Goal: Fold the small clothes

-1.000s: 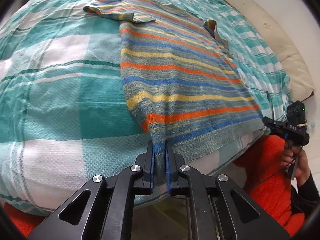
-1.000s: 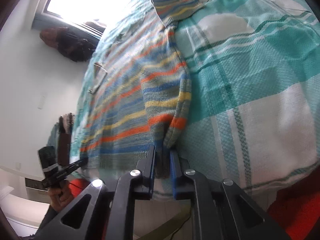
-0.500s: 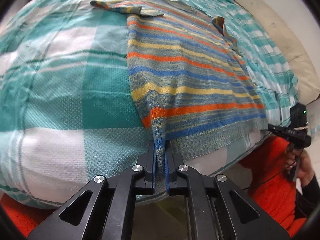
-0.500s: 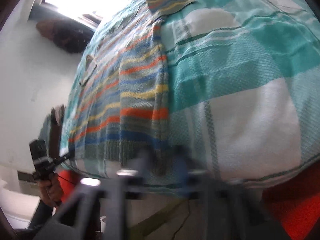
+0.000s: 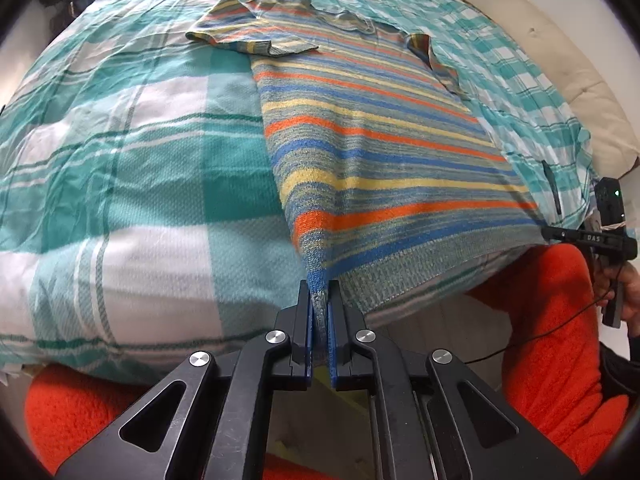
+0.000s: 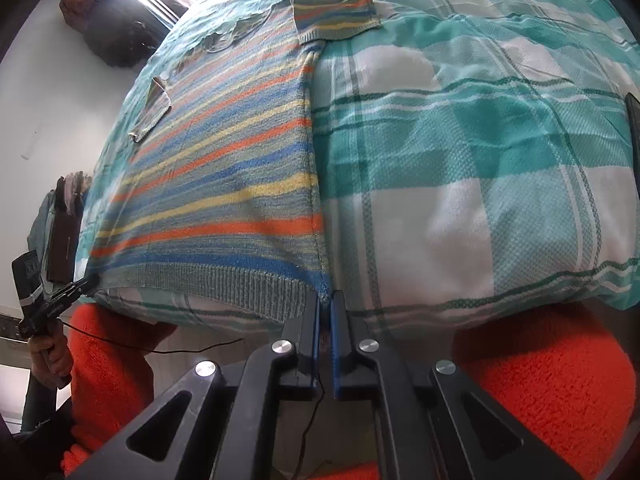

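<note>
Left wrist: left tool (image 5: 319, 300) pinching sweater (image 5: 372, 136) hem corner; right wrist only: right tool (image 6: 325, 300) gripping opposite corner.

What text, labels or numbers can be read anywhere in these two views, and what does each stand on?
"DAS": white letters on the black body of the right gripper, seen in the left wrist view; possibly part of a longer marking.
The block on top of the left gripper, seen in the right wrist view, bears marks too blurred to read.
Nothing readable on the striped shirt or the checked bedspread.
</note>
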`<control>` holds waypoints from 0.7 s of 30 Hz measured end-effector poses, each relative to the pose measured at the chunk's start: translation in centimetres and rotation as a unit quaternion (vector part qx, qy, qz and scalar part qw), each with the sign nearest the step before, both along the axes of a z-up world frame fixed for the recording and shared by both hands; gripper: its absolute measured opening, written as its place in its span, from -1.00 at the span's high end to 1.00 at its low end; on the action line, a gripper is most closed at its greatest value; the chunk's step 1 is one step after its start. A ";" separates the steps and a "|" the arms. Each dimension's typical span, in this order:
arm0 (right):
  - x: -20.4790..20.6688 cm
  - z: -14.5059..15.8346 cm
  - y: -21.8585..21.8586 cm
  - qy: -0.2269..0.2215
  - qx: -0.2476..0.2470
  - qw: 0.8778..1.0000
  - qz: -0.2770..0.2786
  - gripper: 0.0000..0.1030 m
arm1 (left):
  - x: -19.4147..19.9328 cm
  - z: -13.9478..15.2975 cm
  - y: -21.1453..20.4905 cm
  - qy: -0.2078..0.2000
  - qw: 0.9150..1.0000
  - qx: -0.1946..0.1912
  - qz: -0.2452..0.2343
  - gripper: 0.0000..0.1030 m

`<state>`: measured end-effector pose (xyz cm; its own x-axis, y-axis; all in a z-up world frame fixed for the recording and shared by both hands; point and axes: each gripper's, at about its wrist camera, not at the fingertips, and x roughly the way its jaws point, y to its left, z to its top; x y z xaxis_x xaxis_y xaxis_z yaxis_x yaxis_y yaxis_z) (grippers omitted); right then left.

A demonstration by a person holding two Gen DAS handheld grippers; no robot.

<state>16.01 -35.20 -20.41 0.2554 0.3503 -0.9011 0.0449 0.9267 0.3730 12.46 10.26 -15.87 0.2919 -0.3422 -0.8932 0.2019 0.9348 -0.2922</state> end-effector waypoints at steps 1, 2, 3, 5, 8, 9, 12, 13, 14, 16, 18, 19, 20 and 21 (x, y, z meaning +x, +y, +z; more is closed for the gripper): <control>-0.3 -0.1 0.0 0.004 -0.001 1.000 0.001 0.93 | -0.3 0.0 0.0 0.002 1.000 0.001 -0.002 0.94; -0.5 -0.2 0.0 0.007 -0.001 1.000 0.001 0.93 | -0.5 -0.3 0.0 0.005 1.000 0.003 -0.004 0.94; -0.7 -0.5 -0.1 0.012 -0.003 1.000 0.001 0.93 | -0.6 -0.6 0.1 0.008 1.000 0.005 -0.002 0.94; -0.8 -1.5 -0.4 0.022 -0.006 1.000 -0.005 0.93 | -0.2 -1.9 -0.3 0.020 1.000 0.018 0.002 0.94; 0.0 -3.7 -0.6 0.040 -0.014 0.999 -0.029 0.93 | 0.7 -3.7 -1.3 0.030 0.998 0.048 0.010 0.93; 0.1 -4.1 -0.4 0.041 -0.018 0.998 -0.032 0.93 | 1.0 -3.9 -1.5 0.034 0.998 0.054 0.016 0.92; 0.4 -5.0 0.0 0.040 -0.026 0.998 -0.052 0.92 | 1.3 -4.0 -2.4 0.036 0.996 0.079 0.029 0.83; 0.3 -5.0 0.1 0.041 -0.031 0.997 -0.058 0.89 | 1.1 -3.8 -2.6 0.033 0.995 0.087 0.029 0.76; 0.2 -4.9 0.0 0.042 -0.038 0.997 -0.062 0.72 | 0.8 -3.6 -2.7 0.033 0.995 0.094 0.029 0.58; -0.5 -4.5 -0.3 0.044 -0.050 0.996 -0.067 0.38 | 0.1 -2.8 -2.5 0.035 0.993 0.107 0.037 0.08; -1.4 -3.3 -1.3 0.035 -0.057 0.995 -0.077 0.35 | -1.1 -1.2 -1.7 0.010 0.990 0.130 0.056 -0.16; -1.9 -2.6 -1.8 0.027 -0.068 0.994 -0.083 0.35 | -1.4 -0.5 -1.3 -0.003 0.988 0.138 0.065 -0.24; -2.4 -1.7 -2.3 0.015 -0.083 0.992 -0.089 0.35 | -1.6 0.5 -1.0 -0.019 0.987 0.142 0.075 -0.29; -2.7 -0.6 -2.6 -0.003 -0.100 0.991 -0.092 0.35 | -1.5 1.5 -0.8 -0.034 0.986 0.140 0.084 -0.30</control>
